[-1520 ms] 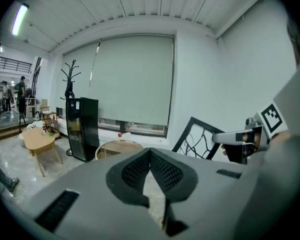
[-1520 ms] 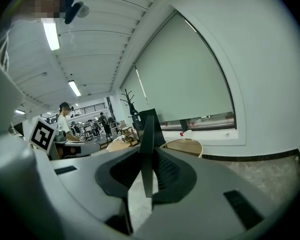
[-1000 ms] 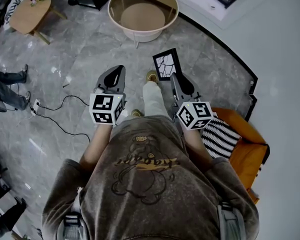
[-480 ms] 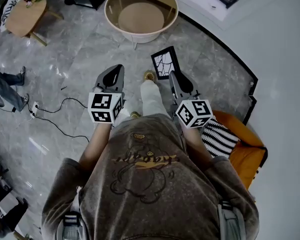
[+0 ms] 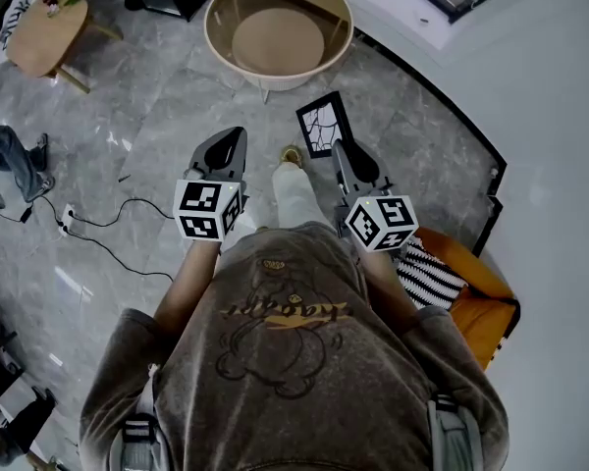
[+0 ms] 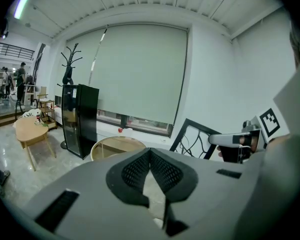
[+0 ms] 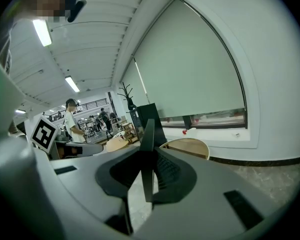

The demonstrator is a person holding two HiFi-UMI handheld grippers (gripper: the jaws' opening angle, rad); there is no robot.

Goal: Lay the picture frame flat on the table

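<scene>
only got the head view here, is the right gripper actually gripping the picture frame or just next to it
observer: gripping it. In the right gripper view the right gripper has its jaws shut on the picture frame, which shows edge-on and upright between them.
operator: ok and the left one, carrying anything
observer: no. In the left gripper view the left gripper has its jaws together at the tips with nothing between them.

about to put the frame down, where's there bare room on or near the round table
The round table looks bare across its whole top. The grey floor between it and the picture frame held in the right tool is open too. Crowded spots: cables at left, the small wooden table with things on it, and the orange chair close at right.
</scene>
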